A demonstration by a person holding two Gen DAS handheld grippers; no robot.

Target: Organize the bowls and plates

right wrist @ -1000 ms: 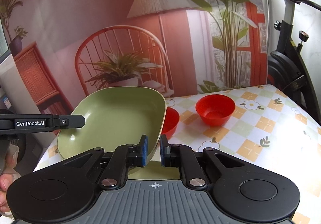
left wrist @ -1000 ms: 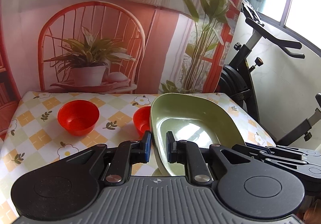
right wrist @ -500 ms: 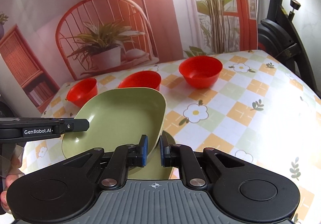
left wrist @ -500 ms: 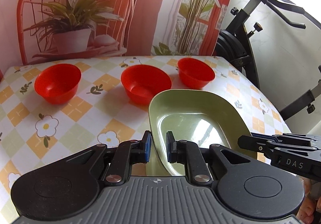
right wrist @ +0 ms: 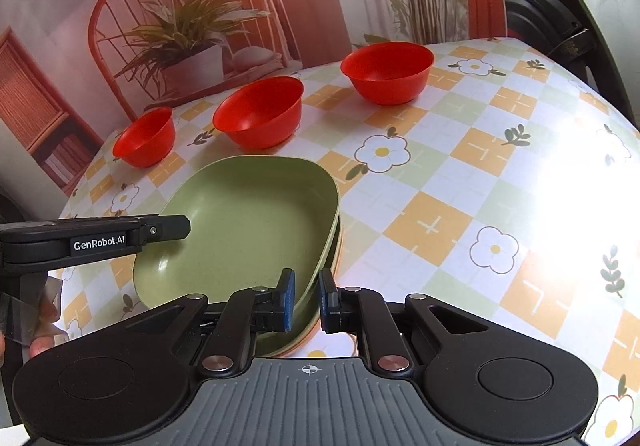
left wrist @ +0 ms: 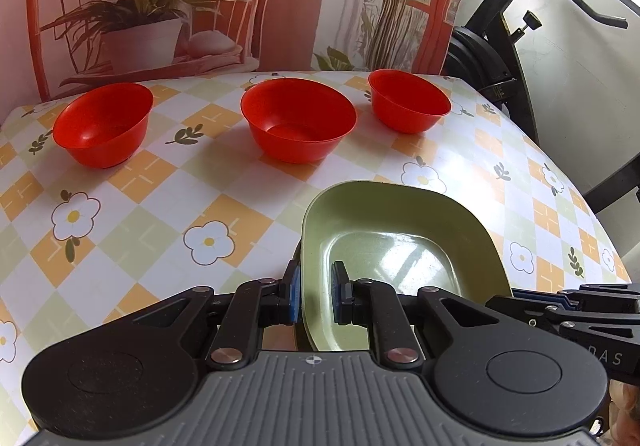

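A green plate (left wrist: 400, 258) (right wrist: 248, 222) is held from both sides, low over the table. My left gripper (left wrist: 316, 298) is shut on its left rim, one finger inside the plate and one outside. My right gripper (right wrist: 306, 300) is shut on the opposite rim in the same way. In the right wrist view the plate rests on or just above a stack of plates (right wrist: 338, 246), of which only a green and an orange edge show. Three red bowls (left wrist: 100, 130) (left wrist: 298, 122) (left wrist: 408, 102) stand in a row farther back.
The table (left wrist: 140, 206) has a checked flower cloth. A printed backdrop (left wrist: 160, 6) hangs right behind it. An exercise bike (left wrist: 500, 58) stands past the far right corner. A hand (right wrist: 40, 346) shows at the left edge of the right wrist view.
Both grippers have brought the green plate down from the air to just above the table, onto the stack. The views tilted downward and all three bowls came into sight.
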